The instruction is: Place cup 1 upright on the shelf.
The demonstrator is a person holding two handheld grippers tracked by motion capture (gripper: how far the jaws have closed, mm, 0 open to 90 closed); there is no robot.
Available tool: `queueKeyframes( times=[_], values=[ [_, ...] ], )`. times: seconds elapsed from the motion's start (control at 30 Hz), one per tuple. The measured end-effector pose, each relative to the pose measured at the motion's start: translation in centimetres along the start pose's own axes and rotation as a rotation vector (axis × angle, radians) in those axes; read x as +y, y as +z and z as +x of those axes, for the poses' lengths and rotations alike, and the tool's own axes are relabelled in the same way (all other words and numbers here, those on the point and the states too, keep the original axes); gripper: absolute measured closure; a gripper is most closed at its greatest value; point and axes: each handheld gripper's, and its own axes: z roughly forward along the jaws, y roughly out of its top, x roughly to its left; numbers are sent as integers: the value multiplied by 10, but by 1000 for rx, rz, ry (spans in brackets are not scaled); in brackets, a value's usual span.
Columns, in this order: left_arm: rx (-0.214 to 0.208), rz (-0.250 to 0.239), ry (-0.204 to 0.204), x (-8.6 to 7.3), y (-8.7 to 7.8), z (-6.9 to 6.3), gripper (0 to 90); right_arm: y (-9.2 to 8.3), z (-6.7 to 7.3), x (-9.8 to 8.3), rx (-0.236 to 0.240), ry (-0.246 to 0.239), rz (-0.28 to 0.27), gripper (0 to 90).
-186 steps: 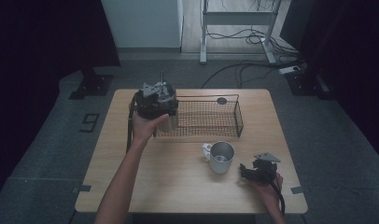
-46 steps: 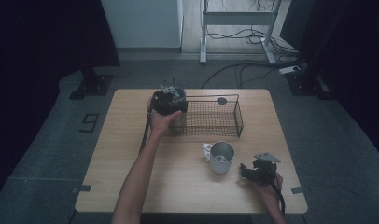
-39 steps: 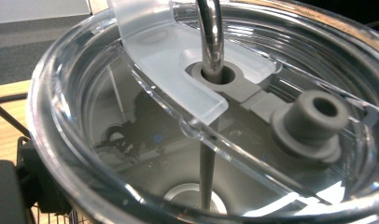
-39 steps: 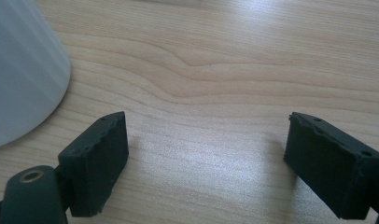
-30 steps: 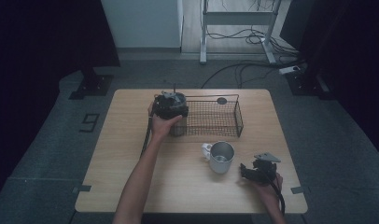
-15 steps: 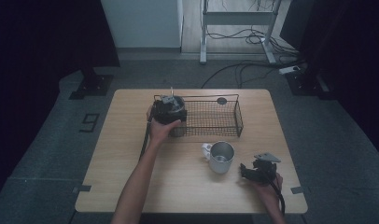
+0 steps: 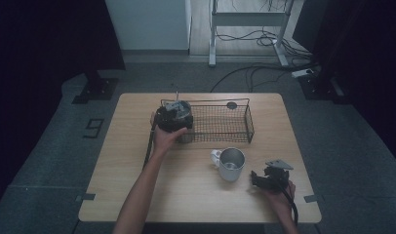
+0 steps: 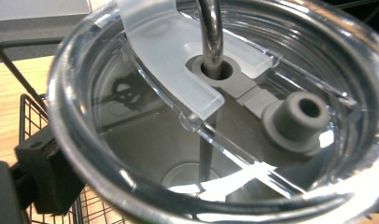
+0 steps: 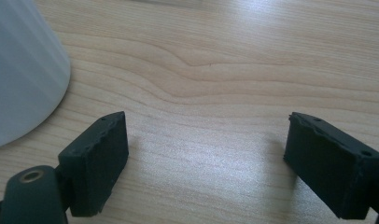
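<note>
Clear tumbler (image 8: 215, 140) between left fingers (image 8: 43, 172), just opening, 1 hidden, grip unclear | right fingers (image 9: 96, 163) spread

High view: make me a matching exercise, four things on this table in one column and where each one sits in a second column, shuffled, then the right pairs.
Things:
1. tumbler with straw
2. metal mug
3. right gripper
4. small dark disc

Places:
A. in the far right corner of the wire basket
B. on the table, just in front of the basket
C. at the basket's left end
D. on the table, right of the mug

Pairs: 1-C, 2-B, 3-D, 4-A
</note>
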Motion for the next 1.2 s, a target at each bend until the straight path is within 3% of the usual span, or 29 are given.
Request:
queueKeyframes(
  times=[0.07, 0.17, 0.37, 0.53, 0.7, 0.9, 1.07, 1.2],
  values=[
    [2, -6, 12, 1, -3, 0, 20, 0, 0, 0, 0, 0, 0, 132],
    [-44, -32, 18, 2, -8, 2, 0, 0, 0, 0, -1, 1, -1, 132],
    [-18, -76, 11, 0, -24, 3, 5, 0, 0, 0, -4, 3, 0, 132],
    [-33, -110, -21, -9, -47, 8, 16, 0, 0, 0, -3, 5, -1, 133],
    [-69, -124, 9, -19, -71, 2, 18, 0, 0, 0, -3, 5, -1, 134],
    [-105, -116, 73, -39, -99, -8, 32, 0, 0, 0, -3, 4, -2, 136],
    [-109, -139, 92, -53, -123, -11, 39, 0, 0, 0, -4, 2, -2, 137],
    [-153, -145, 85, -63, -137, -8, 39, 0, 0, 0, -3, 2, -1, 137]
  ],
)
